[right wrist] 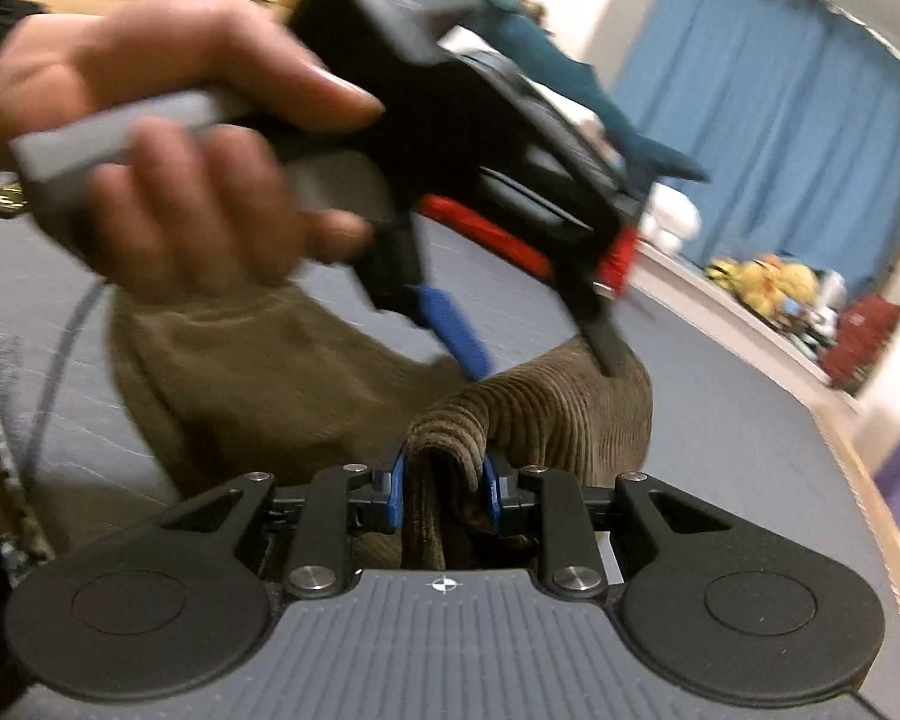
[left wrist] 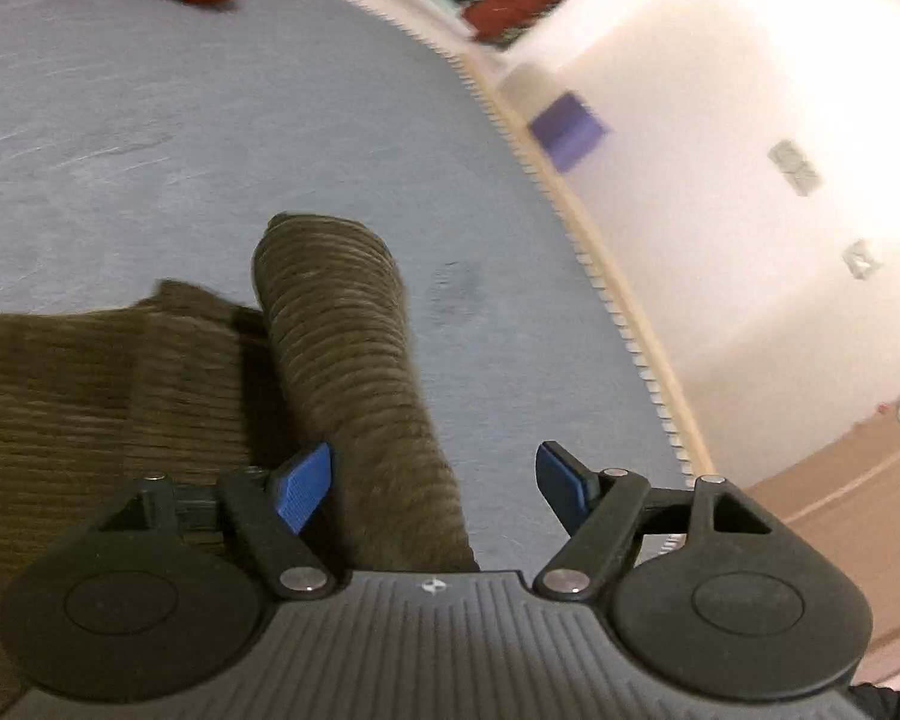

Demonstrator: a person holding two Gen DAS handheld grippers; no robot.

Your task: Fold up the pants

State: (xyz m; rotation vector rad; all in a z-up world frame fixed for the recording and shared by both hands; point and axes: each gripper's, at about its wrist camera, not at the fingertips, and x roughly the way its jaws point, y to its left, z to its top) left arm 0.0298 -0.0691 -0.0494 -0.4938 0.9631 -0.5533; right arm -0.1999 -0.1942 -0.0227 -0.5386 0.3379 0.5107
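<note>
Right claw clamped on pants — left claw agape; empty

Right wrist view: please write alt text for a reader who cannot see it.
The right gripper pinches a fold of brown corduroy pants on a grey surface. Above, a hand holds the left gripper, open.

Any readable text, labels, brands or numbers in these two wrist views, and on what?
No readable words or numbers in either view.
Left hand-held gripper body: small round crosshair mark only, no lettering.
Right hand-held gripper body: same crosshair mark, no lettering.
Grey patches on the wall: too blurred to read.
Brown corduroy pants: no label visible.
</note>
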